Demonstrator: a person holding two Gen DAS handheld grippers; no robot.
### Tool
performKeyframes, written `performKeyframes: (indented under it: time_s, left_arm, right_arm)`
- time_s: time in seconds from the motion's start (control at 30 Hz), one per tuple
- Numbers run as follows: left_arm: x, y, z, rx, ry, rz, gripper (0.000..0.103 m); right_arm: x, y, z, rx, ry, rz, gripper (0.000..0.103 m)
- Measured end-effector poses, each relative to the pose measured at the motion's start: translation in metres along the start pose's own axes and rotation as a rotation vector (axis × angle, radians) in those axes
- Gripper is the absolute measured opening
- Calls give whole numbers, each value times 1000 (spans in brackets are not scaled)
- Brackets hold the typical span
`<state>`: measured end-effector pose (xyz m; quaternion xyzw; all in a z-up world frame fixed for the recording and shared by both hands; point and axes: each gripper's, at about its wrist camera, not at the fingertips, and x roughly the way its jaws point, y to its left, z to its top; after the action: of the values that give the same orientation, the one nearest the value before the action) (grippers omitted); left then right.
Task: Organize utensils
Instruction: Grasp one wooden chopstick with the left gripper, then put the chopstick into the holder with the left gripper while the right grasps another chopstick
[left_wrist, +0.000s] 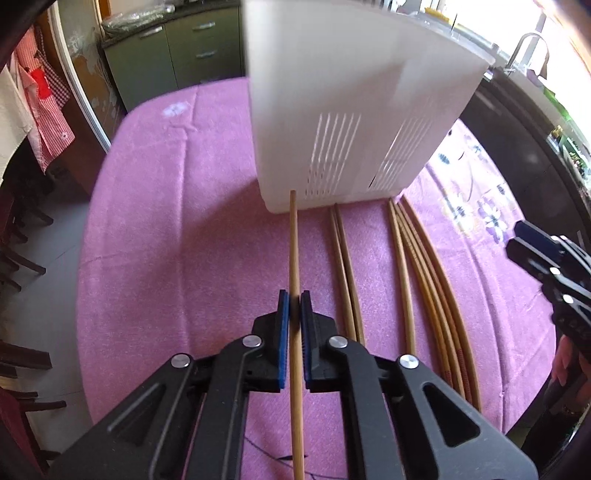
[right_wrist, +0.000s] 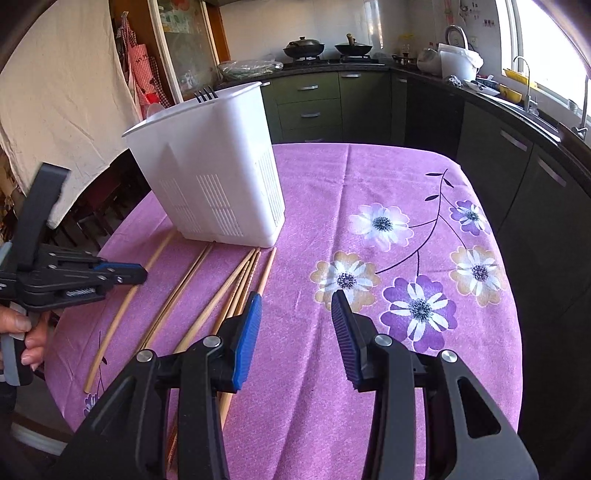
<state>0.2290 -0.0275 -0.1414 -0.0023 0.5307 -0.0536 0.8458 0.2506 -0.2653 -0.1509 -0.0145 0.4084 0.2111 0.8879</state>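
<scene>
A white slotted utensil holder stands on the purple tablecloth; in the right wrist view black fork tines stick out of its top. Several bamboo chopsticks lie in front of it, also seen in the right wrist view. My left gripper is shut on a single chopstick that points at the holder's base; it shows at the left of the right wrist view. My right gripper is open and empty above the cloth, right of the chopsticks; it shows at the left wrist view's right edge.
The table carries a purple floral cloth. Dark chairs stand at its left. Kitchen cabinets with woks and a sink counter run behind and to the right. An apron hangs at the left.
</scene>
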Motion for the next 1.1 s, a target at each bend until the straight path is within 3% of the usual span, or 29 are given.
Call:
performKeyframes:
  time_s: [0.2, 0.33, 0.43, 0.53, 1.03, 1.1]
  left_arm:
    - [-65, 6, -12, 9, -168, -24, 6]
    - [-100, 8, -23, 15, -264, -25, 6]
    - [-117, 11, -30, 19, -312, -29, 6]
    - [-131, 7, -39, 29, -353, -27, 6]
    - [-150, 8, -59, 74, -418, -21, 6]
    - [-150, 7, -59, 78, -418, -22, 6]
  right_arm:
    - [9, 9, 11, -29, 50, 27, 40]
    - [28, 15, 19, -46, 132, 58, 39]
    - [46, 20, 21, -52, 205, 77, 24]
    - [62, 26, 24, -60, 265, 73, 20]
    - [113, 61, 36, -111, 362, -60, 17]
    - [115, 65, 36, -117, 357, -65, 11]
